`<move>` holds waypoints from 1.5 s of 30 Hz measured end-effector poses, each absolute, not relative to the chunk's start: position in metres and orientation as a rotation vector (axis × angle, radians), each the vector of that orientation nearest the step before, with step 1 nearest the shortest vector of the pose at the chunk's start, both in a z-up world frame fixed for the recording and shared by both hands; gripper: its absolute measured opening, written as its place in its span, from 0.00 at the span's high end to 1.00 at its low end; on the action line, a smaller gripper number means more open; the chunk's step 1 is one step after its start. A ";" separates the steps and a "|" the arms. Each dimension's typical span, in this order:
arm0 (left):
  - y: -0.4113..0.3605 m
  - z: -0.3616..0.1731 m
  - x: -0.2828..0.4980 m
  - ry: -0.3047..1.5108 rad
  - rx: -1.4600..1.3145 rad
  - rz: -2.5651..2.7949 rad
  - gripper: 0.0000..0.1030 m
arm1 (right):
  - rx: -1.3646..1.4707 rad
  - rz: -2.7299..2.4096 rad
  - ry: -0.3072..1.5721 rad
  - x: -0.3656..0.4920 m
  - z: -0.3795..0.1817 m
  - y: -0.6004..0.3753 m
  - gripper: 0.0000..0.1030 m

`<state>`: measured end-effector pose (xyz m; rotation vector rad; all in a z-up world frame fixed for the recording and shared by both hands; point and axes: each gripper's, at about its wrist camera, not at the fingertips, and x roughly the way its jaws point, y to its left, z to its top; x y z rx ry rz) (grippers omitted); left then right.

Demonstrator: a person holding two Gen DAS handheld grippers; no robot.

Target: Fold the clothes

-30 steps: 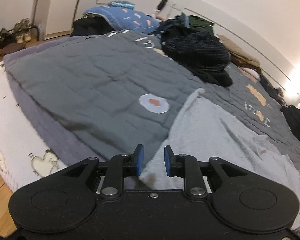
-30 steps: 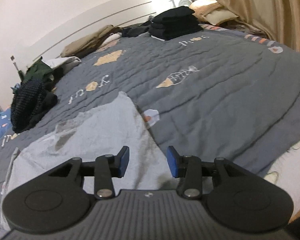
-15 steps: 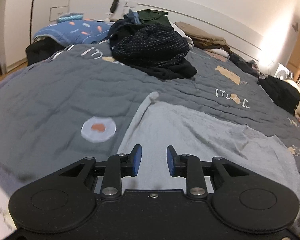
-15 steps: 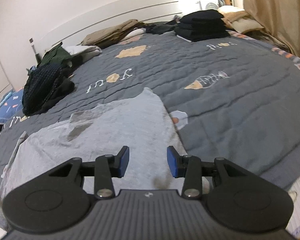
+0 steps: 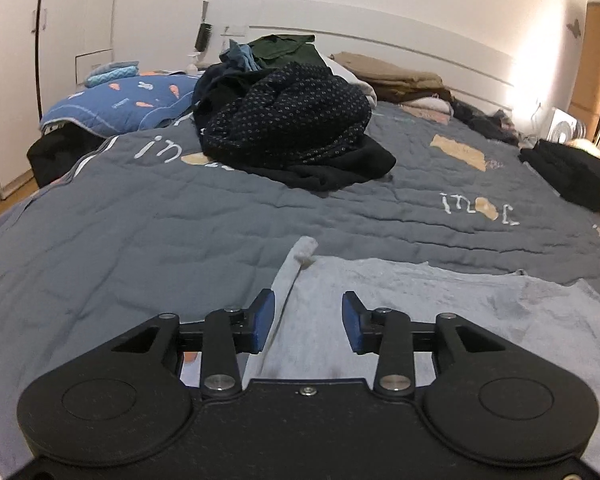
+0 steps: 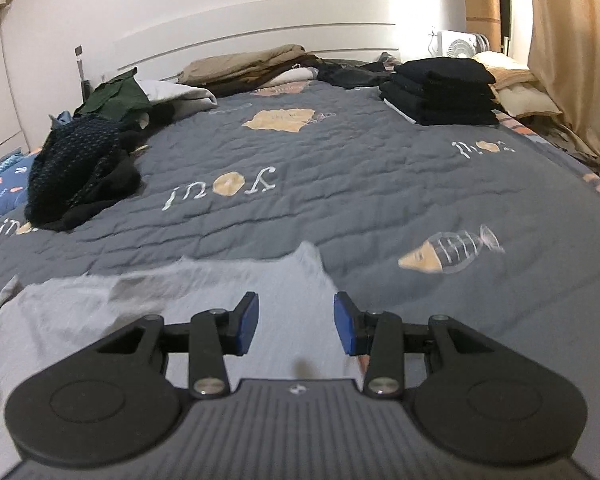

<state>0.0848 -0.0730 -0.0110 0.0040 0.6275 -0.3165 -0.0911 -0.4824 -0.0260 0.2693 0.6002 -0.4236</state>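
Left wrist view: the left gripper (image 5: 308, 326) has its jaws parted wide, holding nothing, hovering low over the near left part of a pale grey garment (image 5: 440, 308). A second ago these jaws were narrower and set right at the garment's edge — since then they have opened and the view has swung from the side of the bed toward the headboard. The right gripper (image 6: 296, 324) likewise has jaws well apart and empty above the garment's right part; its gap looks unchanged, though its view has also turned to face the headboard. Both tools now sit squarely over the cloth, which I judge readies them for a grasp on the near edge.

The garment lies spread flat on the grey quilted bed (image 6: 380, 184), one narrow strip (image 5: 296, 264) — perhaps a sleeve — running along its left edge toward the headboard.

Counted: two grippers, one spread grey garment, one loose heap of dark clothes (image 5: 292, 128) at the left, one neat stack of black folded clothes (image 6: 440, 92) at the far right, one tan pile (image 6: 244, 66) against the headboard, one blue patterned quilt (image 5: 120, 100) and one small white fan (image 6: 462, 46).
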 end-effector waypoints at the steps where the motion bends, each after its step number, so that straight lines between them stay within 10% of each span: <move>1: -0.079 -0.010 0.090 0.622 0.015 -0.324 0.64 | 0.265 -0.422 0.604 -0.083 -0.025 -0.489 0.61; 45: -0.103 -0.063 0.174 0.711 0.150 -0.302 0.63 | 0.253 -0.318 0.840 0.032 -0.094 -0.542 0.67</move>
